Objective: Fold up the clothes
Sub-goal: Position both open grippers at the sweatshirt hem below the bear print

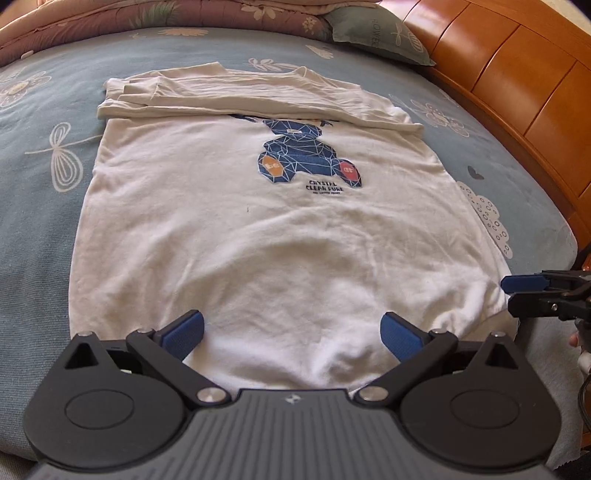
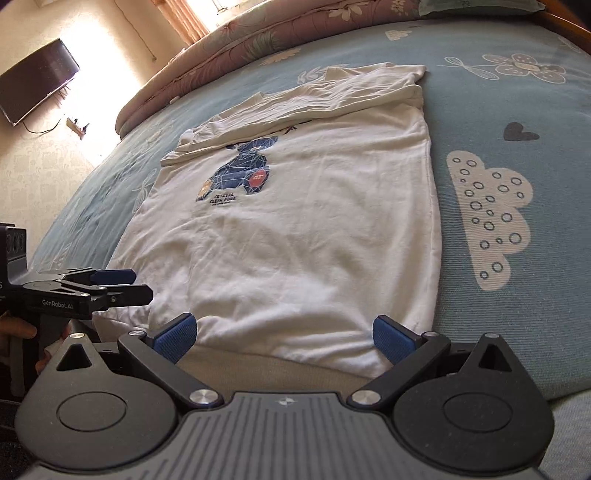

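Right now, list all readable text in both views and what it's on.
"CRYSTAL CLEAR PURE": white T-shirt, under the blue bear print.
Smaller line beneath it: too small to read.
Letters on the bear's orange and red patches: blurred.
"GenRobot.AI": side of the left tongs, right wrist view.
"FLOWER", partly legible: green pillow.

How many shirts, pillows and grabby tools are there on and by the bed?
White T-shirt: 1
Green pillow: 1
Tools: 2, the left tool and the right tool, both open at the shirt's near hem
Total: 4
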